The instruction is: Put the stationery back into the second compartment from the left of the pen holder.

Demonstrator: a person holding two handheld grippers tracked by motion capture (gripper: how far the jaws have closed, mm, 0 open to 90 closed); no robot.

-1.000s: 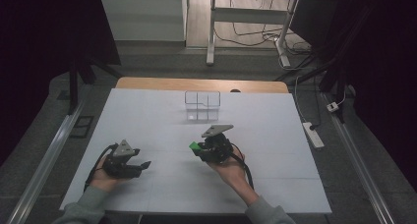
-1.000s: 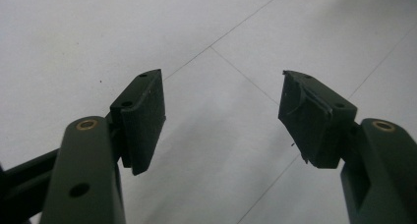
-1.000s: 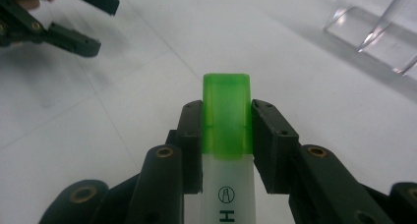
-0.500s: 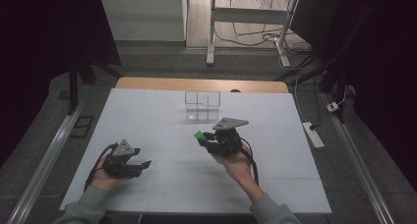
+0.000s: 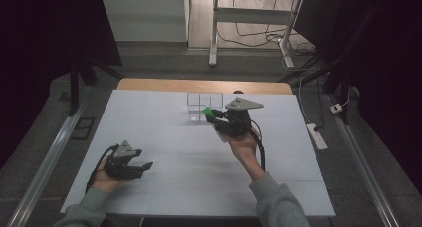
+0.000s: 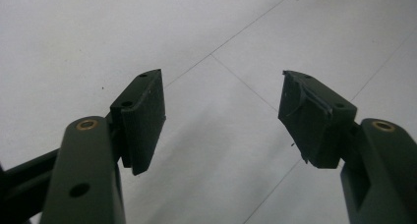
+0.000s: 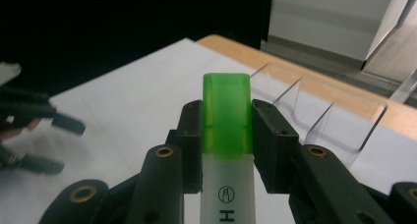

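Your right claw [image 7: 226, 135] is black and carries a marker [image 7: 227, 135] with a translucent bright green cap and a white barrel printed with dark lettering. The organiser [image 5: 204, 106] at the far side of the desk is clear and colourless. Your left claw [image 6: 221, 121] is black too, with brass-coloured pins. The desk [image 5: 149, 122] has a white top crossed by thin grey lines and a tan wooden far edge.

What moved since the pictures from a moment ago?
The right gripper, shut on the green-capped marker, has moved up and away across the table toward the clear divided box. The left gripper stayed put, open, and the box did not move.
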